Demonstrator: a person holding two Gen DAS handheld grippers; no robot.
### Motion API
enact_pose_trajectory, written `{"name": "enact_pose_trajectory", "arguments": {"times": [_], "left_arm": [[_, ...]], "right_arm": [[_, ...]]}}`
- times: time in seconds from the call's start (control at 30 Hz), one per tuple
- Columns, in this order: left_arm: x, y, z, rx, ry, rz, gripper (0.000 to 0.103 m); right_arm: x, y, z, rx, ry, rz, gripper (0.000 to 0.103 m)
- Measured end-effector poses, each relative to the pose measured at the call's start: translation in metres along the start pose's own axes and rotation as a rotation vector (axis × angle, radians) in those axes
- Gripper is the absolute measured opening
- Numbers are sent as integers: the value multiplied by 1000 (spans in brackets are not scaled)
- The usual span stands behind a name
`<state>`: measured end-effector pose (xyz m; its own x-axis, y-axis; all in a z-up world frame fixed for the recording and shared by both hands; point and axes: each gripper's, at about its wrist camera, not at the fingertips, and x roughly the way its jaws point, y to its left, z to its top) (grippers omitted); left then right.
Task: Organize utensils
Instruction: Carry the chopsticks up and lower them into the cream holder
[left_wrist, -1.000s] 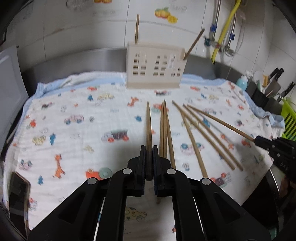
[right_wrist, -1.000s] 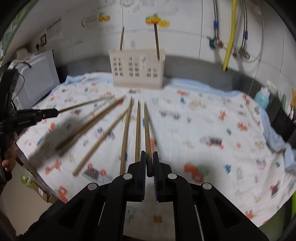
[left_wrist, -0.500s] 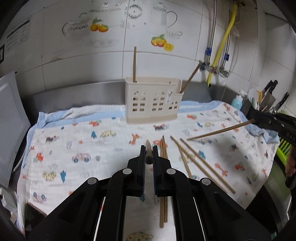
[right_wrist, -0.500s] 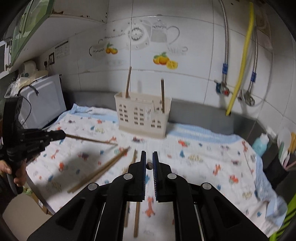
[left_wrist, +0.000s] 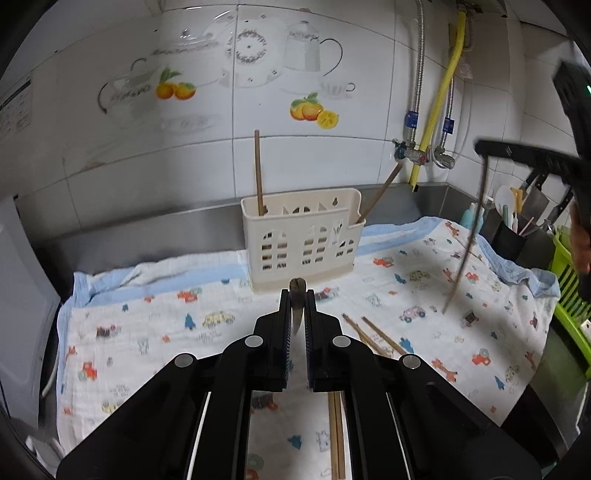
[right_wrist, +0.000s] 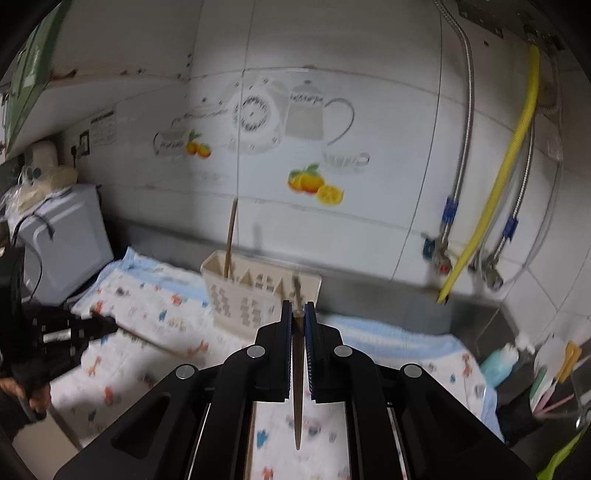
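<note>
Transfer step: one chopstick (left_wrist: 297, 295) is clamped in the left gripper (left_wrist: 297, 306), another (right_wrist: 297, 369) in the right gripper (right_wrist: 297, 317), both held above the cloth-covered worktop (left_wrist: 147, 332); next, each tip is to be lowered into the cream utensil holder (left_wrist: 303, 240) at its rear edge

Cream plastic utensil caddy (left_wrist: 301, 236), window-shaped cutouts. White quilted cloth (left_wrist: 155, 332) printed with small orange, red, blue cartoon cars and animals; pale blue border. Brown wooden chopsticks (left_wrist: 373, 338). Black grippers (left_wrist: 297, 317).
</note>
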<state>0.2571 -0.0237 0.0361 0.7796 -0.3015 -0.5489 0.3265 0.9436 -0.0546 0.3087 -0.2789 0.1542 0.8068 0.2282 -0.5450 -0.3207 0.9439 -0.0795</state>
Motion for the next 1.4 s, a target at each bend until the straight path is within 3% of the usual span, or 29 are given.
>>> {"name": "enact_pose_trajectory", "arguments": {"times": [0.37,0.67,0.9,1.4], "left_arm": [[10,5,38,14,-35,-17,6],[3,7,89,37,-128,-18,6],[-7,0,123,71,-219,-7,6],[-2,1,164,69,-301,17,6]], "right_arm": [[38,-14,72,24,-101,-49,7],[69,-20,109,85,-220,-28,7],[108,-16,96,108,-189,11,7],[154,-16,57,94,-56,28,7]]}}
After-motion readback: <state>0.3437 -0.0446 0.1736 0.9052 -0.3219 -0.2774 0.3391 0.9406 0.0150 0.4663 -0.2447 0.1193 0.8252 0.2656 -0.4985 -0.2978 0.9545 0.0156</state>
